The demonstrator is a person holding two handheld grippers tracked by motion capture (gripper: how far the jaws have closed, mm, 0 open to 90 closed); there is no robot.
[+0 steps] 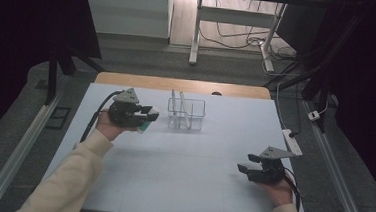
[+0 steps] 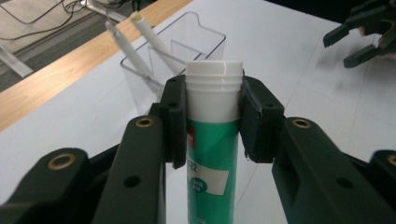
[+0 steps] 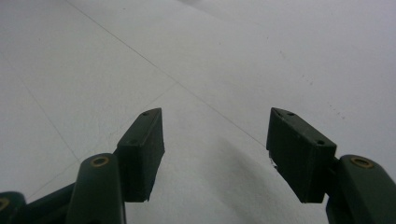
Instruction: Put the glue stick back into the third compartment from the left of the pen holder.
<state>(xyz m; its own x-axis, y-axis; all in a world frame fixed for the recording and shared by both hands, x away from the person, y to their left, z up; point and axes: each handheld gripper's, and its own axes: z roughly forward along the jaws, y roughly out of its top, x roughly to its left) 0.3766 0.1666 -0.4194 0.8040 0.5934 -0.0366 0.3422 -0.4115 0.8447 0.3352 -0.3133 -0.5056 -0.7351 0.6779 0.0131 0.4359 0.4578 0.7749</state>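
The right gripper (image 3: 215,154) has its two black jaws standing apart, with nothing between them. Below them lies the white table surface (image 3: 243,56). Thin straight lines cross this surface, and a soft shadow falls between the jaws.

The left gripper (image 1: 147,117) is clamped with its forearm stretched forward, while the right gripper (image 1: 242,168) gapes, held low.
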